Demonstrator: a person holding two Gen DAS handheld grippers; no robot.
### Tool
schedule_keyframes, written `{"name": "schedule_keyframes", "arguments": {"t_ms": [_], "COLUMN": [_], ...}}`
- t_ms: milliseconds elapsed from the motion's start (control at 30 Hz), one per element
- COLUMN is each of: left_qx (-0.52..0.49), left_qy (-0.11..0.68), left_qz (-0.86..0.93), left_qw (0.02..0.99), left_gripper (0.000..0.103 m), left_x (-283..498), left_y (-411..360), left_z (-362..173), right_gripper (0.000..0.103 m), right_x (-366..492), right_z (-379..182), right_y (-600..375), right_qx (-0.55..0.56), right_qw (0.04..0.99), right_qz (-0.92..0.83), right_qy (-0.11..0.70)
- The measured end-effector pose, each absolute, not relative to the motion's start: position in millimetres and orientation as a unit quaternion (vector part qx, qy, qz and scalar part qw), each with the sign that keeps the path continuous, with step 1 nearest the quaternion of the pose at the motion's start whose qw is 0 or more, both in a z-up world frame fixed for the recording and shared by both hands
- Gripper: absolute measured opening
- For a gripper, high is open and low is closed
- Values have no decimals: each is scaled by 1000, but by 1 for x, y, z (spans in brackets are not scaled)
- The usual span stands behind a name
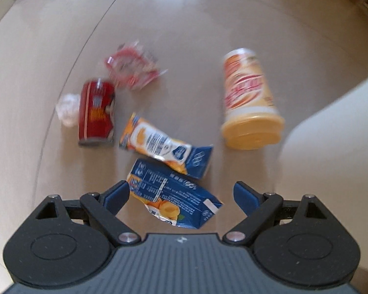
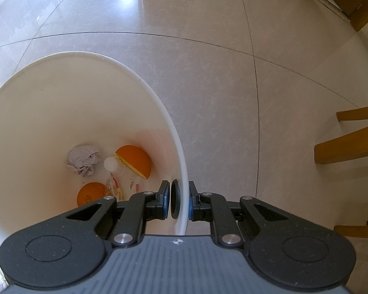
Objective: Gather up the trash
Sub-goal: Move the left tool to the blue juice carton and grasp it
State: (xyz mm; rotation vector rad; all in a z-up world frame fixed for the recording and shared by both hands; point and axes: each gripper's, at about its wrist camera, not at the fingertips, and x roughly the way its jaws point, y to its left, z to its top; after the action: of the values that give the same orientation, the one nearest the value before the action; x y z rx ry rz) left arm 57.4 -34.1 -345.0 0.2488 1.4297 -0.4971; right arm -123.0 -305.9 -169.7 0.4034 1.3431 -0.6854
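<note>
Left wrist, carton (image 1: 174,202) between jaws (apart)

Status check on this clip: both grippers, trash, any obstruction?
Left gripper open over blue carton. Right gripper shut on white bin rim. Floor trash remains; nothing blocking.

Glossy tiled floor (image 2: 208,73); smooth white plastic bin (image 2: 181,161); crumpled paper (image 2: 83,159); creased carton (image 1: 174,198).

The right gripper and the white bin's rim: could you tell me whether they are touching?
Touching. The right wrist view shows the right gripper shut on the white bin, one finger either side of its rim.
</note>
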Motion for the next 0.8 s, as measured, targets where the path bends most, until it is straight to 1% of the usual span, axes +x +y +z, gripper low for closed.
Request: {"name": "schedule_keyframes", "arguments": {"t_ms": [200,233,333,500,667,800], "left_qx": [69,65,77,91,133,135], "left_qy": [663,661,646,632,625,649], "left_qz": [-171,-167,-149,-139,-150,-128], "left_qw": [725,729,745,757,754,738], "left_gripper": [91,93,95,95,94,93], "left_x": [56,55,54,49,36,36], "left_y": [-29,-30,-35,-36,-23,-8], "left_z": [-377,-379,-381,-383,-388,-400], "right_gripper": [17,17,17,20,20,20], "right_x": [-123,-123,-123,-121,-121,-121], "right_z": [-170,-170,-170,-170,-170,-170], "right_y": [-305,-305,-305,-302,-302,-301], "right_qx": [181,181,181,174,177,173], "right_qw": [711,711,711,711,711,711], "right_qz": [-311,-311,-311,-313,-313,-314], "right_qy": [605,605,604,606,604,605]}}
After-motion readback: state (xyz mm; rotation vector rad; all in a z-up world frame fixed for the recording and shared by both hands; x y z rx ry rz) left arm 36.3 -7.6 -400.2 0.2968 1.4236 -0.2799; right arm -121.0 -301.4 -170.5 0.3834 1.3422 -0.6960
